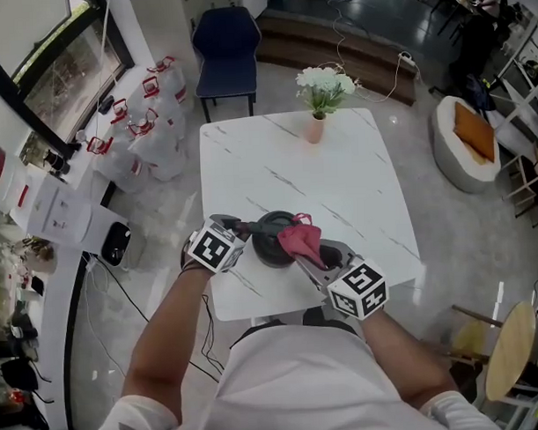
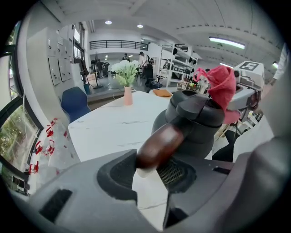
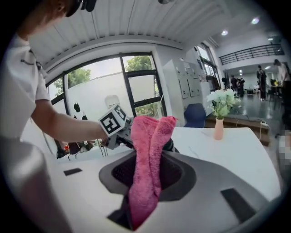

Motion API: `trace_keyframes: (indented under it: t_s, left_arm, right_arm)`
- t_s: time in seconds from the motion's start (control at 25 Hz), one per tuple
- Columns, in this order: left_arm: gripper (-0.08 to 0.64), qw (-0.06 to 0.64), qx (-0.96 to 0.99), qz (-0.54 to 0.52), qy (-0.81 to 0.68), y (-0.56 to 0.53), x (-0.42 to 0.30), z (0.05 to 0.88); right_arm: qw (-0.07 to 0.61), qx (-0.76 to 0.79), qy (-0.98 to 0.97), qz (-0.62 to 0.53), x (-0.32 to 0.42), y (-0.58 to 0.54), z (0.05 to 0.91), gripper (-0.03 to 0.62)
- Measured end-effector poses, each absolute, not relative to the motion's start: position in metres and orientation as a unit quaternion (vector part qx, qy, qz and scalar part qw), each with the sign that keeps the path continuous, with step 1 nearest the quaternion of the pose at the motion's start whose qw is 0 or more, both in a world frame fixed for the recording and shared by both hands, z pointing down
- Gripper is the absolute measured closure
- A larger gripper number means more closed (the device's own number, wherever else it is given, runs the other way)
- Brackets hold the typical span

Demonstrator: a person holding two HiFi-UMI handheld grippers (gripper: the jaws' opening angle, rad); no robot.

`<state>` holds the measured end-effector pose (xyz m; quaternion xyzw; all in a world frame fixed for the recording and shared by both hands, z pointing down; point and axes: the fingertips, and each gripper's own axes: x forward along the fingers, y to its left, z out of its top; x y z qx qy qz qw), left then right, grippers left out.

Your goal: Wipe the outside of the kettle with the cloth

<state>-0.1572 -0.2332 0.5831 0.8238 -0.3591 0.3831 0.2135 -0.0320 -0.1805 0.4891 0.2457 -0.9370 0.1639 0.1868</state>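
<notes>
A dark grey kettle (image 1: 272, 239) stands near the front edge of the white marble table (image 1: 339, 190). My left gripper (image 1: 246, 230) comes in from the left, and its jaws are closed on the kettle's brown wooden handle (image 2: 159, 145). In that gripper's own view the kettle's body (image 2: 195, 120) rises just beyond the left gripper (image 2: 152, 175). A pink cloth (image 1: 301, 239) lies against the kettle's top right side, with my right gripper (image 1: 313, 255) shut on it. In the right gripper view the cloth (image 3: 150, 145) hangs folded between the right gripper (image 3: 144, 182) pads and hides most of the kettle.
A pink vase of white flowers (image 1: 315, 120) stands at the table's far side. A blue chair (image 1: 226, 48) is behind the table. White bags with red handles (image 1: 147, 117) lie on the floor at the left. A round wooden stool (image 1: 512, 351) is at the lower right.
</notes>
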Motion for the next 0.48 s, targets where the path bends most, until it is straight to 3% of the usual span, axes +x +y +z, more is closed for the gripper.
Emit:
trace_keyframes:
  t_s: [0.48]
  left_arm:
    - [0.425, 0.228, 0.846, 0.390, -0.282, -0.179, -0.138, 0.577]
  right_arm:
    - [0.165, 0.310, -0.919, 0.181, -0.006, -0.228, 0.491, 0.486]
